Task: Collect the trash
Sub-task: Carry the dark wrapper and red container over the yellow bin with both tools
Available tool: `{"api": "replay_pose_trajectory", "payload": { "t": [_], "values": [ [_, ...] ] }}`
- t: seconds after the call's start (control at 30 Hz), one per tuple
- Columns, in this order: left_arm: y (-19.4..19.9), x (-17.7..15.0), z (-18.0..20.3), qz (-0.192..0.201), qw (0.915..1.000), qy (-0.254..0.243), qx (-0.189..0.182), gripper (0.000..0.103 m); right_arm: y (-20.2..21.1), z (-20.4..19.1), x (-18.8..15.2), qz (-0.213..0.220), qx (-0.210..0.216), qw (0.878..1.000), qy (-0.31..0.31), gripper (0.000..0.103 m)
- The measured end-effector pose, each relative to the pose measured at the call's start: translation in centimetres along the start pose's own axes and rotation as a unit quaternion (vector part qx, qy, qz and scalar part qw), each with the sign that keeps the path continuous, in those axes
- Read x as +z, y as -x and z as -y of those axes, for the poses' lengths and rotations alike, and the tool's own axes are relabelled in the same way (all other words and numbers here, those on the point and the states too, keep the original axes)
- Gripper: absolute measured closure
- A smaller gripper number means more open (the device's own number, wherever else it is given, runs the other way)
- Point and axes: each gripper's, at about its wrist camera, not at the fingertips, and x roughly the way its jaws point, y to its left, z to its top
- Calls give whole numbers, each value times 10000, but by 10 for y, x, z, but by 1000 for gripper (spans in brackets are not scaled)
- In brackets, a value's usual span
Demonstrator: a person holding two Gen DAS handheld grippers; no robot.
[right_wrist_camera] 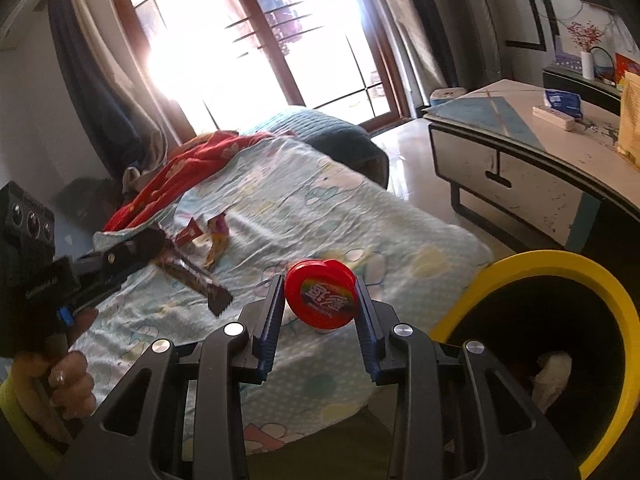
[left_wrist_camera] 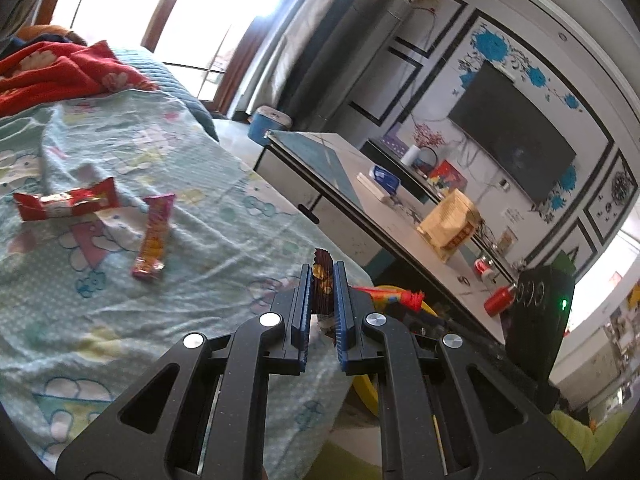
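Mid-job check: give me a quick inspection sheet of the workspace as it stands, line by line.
Surface: bed sheet, pale blue cartoon print, wrinkled.
Job's things: dark brown wrapper held off the bed; red wrapper and pink-orange wrapper lying on the sheet; red round lid held; yellow-rimmed bin beside the bed, something white inside.
Clutter: red blanket at the far end of the bed.
Grippers: left gripper shut on the wrapper; right gripper shut on the lid.
Cables: loose wires under the TV.
Surroundings: coffee table, bright window.
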Motion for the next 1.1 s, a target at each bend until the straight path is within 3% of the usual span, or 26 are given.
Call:
{"api": "replay_pose_trajectory", "payload": {
  "t": [0.57,1.1],
  "values": [
    [-31,-26,53,-393,9975,-467,-342,97,41,57,4,295,-532,9973,-410,73],
    [-71,-59,116,-901,9864,-1194,-681,97,81,111,-2,603,-1013,9889,-909,73]
  ]
}}
